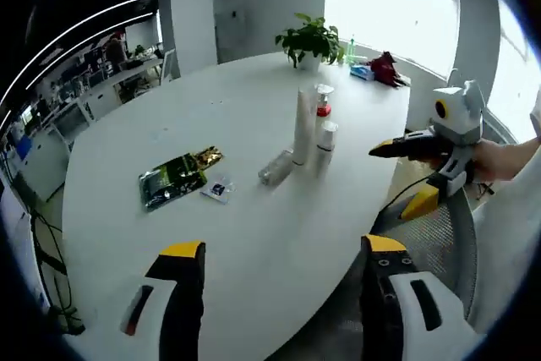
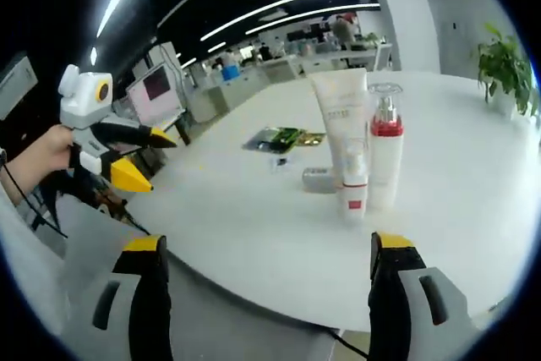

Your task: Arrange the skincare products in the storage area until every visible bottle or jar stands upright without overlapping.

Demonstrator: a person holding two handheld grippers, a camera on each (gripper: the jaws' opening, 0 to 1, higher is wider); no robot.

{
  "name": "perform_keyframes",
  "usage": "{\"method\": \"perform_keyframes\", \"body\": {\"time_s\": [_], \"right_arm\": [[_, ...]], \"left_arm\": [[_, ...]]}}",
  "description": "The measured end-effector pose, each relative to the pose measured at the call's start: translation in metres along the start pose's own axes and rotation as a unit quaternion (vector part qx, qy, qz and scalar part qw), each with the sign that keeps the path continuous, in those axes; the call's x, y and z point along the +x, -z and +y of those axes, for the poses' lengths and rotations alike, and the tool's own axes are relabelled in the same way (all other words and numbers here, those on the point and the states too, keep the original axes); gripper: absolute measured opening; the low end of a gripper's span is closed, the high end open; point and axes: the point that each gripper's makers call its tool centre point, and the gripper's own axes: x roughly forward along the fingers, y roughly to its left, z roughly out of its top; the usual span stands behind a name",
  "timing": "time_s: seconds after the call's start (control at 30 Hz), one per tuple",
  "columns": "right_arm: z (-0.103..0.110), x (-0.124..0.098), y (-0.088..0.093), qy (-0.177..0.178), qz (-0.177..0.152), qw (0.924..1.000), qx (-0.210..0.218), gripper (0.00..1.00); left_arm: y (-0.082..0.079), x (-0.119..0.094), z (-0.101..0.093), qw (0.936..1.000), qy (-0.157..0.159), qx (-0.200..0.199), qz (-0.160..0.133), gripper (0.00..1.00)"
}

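Three skincare products stand close together on the round white table (image 1: 152,107): a tall white tube (image 1: 303,127), a clear pump bottle with a red collar (image 1: 323,107) and a short white bottle (image 1: 326,145). A small clear bottle (image 1: 275,166) lies on its side just left of them. In the right gripper view the tube (image 2: 342,116), pump bottle (image 2: 385,154) and short bottle (image 2: 352,183) stand ahead, with the lying bottle (image 2: 319,179) behind them. My left gripper (image 1: 283,247) is open over the table's near edge. My right gripper (image 2: 266,247) is open, short of the table and apart from the bottles.
A green and gold packet (image 1: 173,177) and a small sachet (image 1: 218,189) lie left of the bottles. A potted plant (image 1: 311,38) and a red object (image 1: 387,68) sit at the far edge. A mesh chair (image 1: 439,243) stands by the table. Office desks fill the background.
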Motion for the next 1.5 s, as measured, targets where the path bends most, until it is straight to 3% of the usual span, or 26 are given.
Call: {"method": "perform_keyframes", "body": {"time_s": [0.27, 0.53, 0.83, 0.97, 1.17, 1.33, 1.5], "right_arm": [[0.0, 0.0, 0.001, 0.011, 0.006, 0.9996, -0.027, 0.99], [-0.004, -0.001, 0.003, 0.019, 0.009, 0.9994, -0.026, 0.99], [-0.004, 0.001, 0.008, 0.019, 0.023, 0.999, -0.032, 0.99], [-0.004, 0.002, 0.011, 0.016, 0.032, 0.9988, -0.035, 0.99], [-0.005, 0.001, 0.01, 0.017, 0.033, 0.9988, -0.033, 0.99], [-0.004, 0.002, 0.01, 0.015, 0.03, 0.999, -0.028, 0.99], [-0.004, 0.002, 0.009, 0.014, 0.026, 0.9995, -0.014, 0.99]], "left_arm": [[0.042, -0.03, 0.014, 0.9987, -0.015, -0.048, -0.008, 0.84], [0.078, -0.047, 0.022, 0.9953, -0.027, -0.093, -0.012, 0.89], [0.105, -0.059, 0.023, 0.9914, -0.043, -0.12, -0.03, 0.99], [0.096, -0.062, 0.022, 0.9882, -0.047, -0.134, -0.056, 0.99], [0.089, -0.058, 0.029, 0.9877, -0.053, -0.133, -0.064, 0.99], [0.077, -0.057, 0.034, 0.9878, -0.066, -0.109, -0.091, 0.99], [0.064, -0.053, 0.034, 0.9865, -0.049, -0.114, -0.106, 0.99]]}}
